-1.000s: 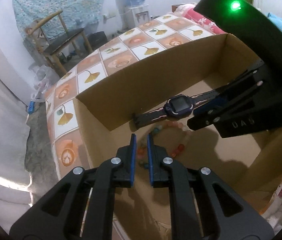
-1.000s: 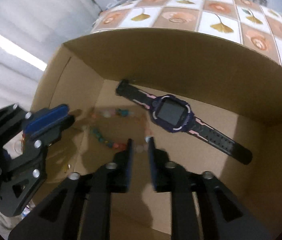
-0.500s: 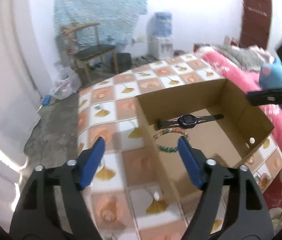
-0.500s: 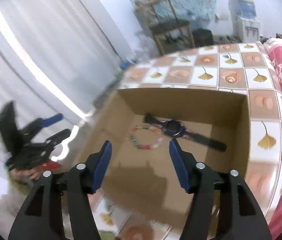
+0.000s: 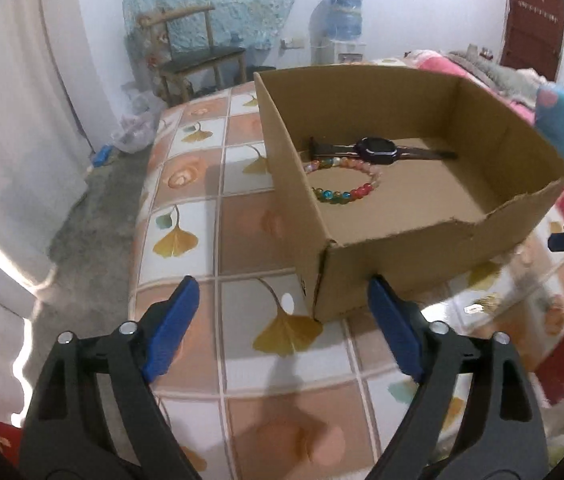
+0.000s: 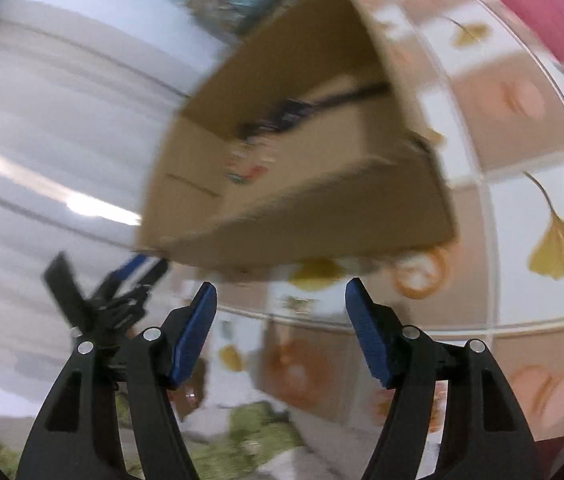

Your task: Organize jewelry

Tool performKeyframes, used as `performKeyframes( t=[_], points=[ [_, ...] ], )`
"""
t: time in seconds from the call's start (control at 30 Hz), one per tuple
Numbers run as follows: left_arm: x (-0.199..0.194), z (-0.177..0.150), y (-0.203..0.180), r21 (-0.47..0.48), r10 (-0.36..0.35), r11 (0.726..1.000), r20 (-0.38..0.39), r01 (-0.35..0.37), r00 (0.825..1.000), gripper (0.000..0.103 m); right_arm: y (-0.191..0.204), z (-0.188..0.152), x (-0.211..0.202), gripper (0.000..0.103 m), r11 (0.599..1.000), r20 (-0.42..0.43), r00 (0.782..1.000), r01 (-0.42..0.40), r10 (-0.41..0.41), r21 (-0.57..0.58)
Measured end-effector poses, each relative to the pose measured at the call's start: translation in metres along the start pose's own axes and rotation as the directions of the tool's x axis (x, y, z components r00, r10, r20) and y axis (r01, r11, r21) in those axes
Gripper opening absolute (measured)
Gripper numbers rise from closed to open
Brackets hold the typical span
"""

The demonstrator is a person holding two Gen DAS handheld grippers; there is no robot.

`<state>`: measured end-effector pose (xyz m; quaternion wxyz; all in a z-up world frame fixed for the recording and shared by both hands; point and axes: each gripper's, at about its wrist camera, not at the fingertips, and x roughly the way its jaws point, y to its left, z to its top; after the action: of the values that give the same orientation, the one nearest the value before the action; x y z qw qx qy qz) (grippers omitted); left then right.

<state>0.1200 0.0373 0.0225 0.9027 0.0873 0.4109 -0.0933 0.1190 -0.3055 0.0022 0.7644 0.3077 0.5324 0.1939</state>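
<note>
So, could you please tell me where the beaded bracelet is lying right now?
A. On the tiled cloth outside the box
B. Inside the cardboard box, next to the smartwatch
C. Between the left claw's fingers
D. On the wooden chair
B: the left wrist view shows the beaded bracelet on the floor of the cardboard box, just in front of the smartwatch.

Multicoloured bead bracelet [image 5: 344,182] flat in cardboard box [image 5: 422,248], touching dark watch [image 5: 376,151]
</note>
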Motion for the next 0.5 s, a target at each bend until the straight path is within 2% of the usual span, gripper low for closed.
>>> performKeyframes(
  t=[0.1,0.33,0.5],
  points=[
    [0.003,0.003,-0.004,0.001,0.012,1.0,0.009,-0.012,1.0,0.084,-0.013,0.008,0.001,0.065,0.999,0.022,1.0,0.013,-0.014,0.043],
    [0.006,0.004,0.005,-0.045,-0.019,0.999,0.026,0.02,0.999,0.084,-0.023,0.028,0.0,0.065,0.997,0.072,0.997,-0.007,0.001,0.083],
    [0.009,0.004,0.008,-0.065,-0.032,0.997,0.036,0.034,0.999,0.084,-0.024,0.014,0.002,0.065,0.996,0.077,0.997,-0.018,0.011,0.089]
  ],
)
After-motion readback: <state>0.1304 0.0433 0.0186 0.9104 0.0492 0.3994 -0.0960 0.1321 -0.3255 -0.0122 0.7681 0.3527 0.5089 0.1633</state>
